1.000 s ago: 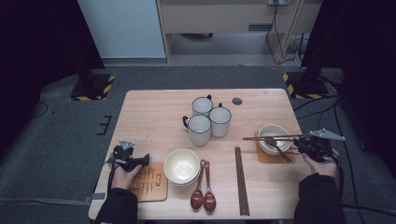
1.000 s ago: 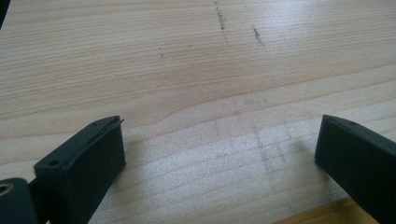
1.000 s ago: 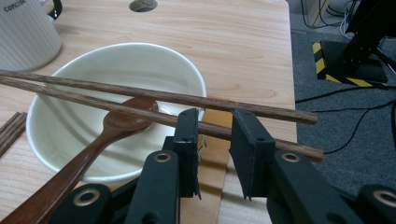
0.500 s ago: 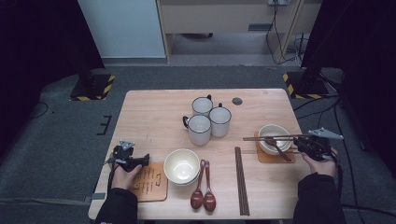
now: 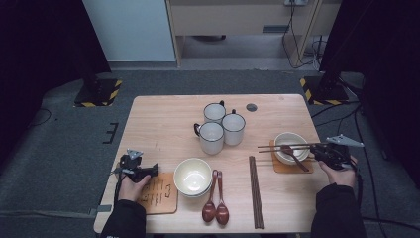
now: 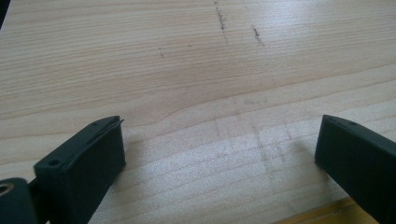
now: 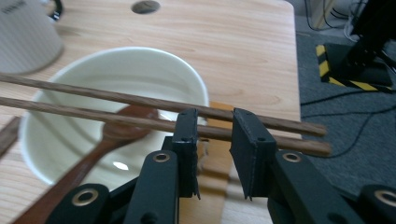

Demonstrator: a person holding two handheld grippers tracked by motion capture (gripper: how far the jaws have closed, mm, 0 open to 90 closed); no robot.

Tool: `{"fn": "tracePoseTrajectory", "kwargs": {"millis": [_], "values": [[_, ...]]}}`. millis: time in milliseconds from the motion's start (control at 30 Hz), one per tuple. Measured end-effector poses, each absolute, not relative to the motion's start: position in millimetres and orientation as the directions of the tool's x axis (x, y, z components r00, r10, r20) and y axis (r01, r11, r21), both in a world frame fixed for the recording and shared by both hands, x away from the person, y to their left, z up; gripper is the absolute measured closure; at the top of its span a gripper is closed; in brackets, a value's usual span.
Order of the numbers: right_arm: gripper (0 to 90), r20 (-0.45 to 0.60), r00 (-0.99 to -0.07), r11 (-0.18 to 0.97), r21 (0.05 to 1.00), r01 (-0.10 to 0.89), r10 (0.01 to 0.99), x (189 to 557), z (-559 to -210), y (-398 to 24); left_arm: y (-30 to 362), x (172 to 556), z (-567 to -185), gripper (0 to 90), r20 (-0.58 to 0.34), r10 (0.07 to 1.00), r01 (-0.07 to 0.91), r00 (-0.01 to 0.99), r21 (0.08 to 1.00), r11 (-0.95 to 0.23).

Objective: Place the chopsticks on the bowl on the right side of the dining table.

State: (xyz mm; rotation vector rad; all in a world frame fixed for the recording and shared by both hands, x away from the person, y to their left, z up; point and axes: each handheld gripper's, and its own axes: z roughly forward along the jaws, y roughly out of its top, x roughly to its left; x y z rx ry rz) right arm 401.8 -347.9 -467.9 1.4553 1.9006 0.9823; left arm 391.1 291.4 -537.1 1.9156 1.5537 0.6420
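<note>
A pair of brown chopsticks (image 5: 282, 147) (image 7: 116, 99) lies across the rim of a white bowl (image 5: 291, 144) (image 7: 140, 58) at the table's right. A wooden spoon (image 7: 112, 140) leans inside the bowl, which sits on an orange coaster (image 5: 287, 167). My right gripper (image 5: 313, 149) (image 7: 215, 126) is at the chopsticks' right ends. Its jaws have just been opening; the nearer stick crosses the narrow gap at their tips, and the pads do not press on it. My left gripper (image 5: 152, 169) (image 6: 219, 144) rests open over bare wood at the table's left front.
Near the front middle stand stacked cream bowls (image 5: 192, 176), with two wooden spoons (image 5: 215, 208) and another chopstick pair (image 5: 256, 191) to their right. A printed coaster (image 5: 158, 194) lies by my left hand. Three white mugs (image 5: 220, 126) cluster at the centre back.
</note>
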Motion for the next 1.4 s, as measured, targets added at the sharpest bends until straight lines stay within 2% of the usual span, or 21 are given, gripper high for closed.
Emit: {"fn": "tracePoseTrajectory", "kwargs": {"millis": [133,167,433,633,1400], "values": [[64.6,0.032,-0.32,0.155,0.827,0.54,0.947,402,-465,-340,291,391,-537,0.6,0.006,0.979,0.697,0.204,0.701,-0.149],[59.7,0.025,-0.34,0.166,0.838,0.52,0.94,403,-466,-335,291,391,-537,0.6,0.006,0.979,0.697,0.204,0.701,-0.149],[48.6,-0.013,-0.381,0.212,0.848,0.486,0.925,406,-469,-323,291,391,-537,0.6,0.006,0.979,0.697,0.204,0.701,-0.149],[43.8,-0.039,-0.378,0.231,0.847,0.479,0.925,408,-474,-321,291,391,-537,0.5,0.006,0.979,0.697,0.204,0.701,-0.15],[41.8,-0.063,-0.358,0.241,0.845,0.477,0.932,416,-478,-318,291,391,-537,0.6,0.006,0.979,0.697,0.204,0.701,-0.15]]}}
